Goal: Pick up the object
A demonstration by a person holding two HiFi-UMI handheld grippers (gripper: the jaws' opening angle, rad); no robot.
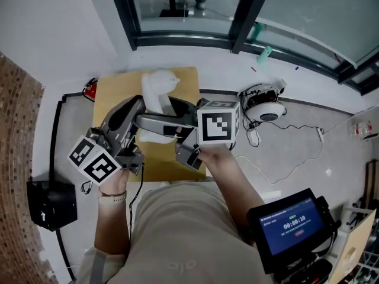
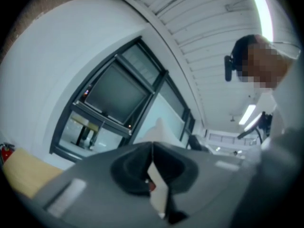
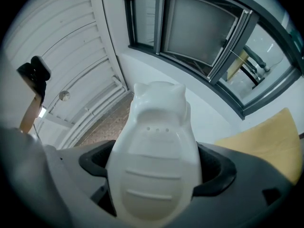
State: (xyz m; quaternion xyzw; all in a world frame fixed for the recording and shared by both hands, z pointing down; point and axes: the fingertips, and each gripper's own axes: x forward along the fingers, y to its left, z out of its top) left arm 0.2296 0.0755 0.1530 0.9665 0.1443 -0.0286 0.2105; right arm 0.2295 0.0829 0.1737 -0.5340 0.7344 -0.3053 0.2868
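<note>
Over a small wooden table (image 1: 188,83) I hold a white moulded object (image 1: 159,86) with ribs on its broad face (image 3: 154,175). My right gripper (image 1: 143,123) is shut on it, and its dark pads (image 3: 216,167) press both sides in the right gripper view (image 3: 154,163). From the left, my left gripper (image 1: 137,103) reaches the same object. In the left gripper view its jaws (image 2: 152,152) meet at the tips with a thin white edge (image 2: 157,186) pinched between them. The white object's peak (image 2: 159,127) rises beyond.
A red extinguisher (image 1: 89,89) stands left of the table. A white device with cables (image 1: 263,108) lies on the floor to the right. A black box (image 1: 50,203) sits at lower left, a lit screen (image 1: 293,223) at lower right. A dark window frame (image 1: 189,37) runs behind.
</note>
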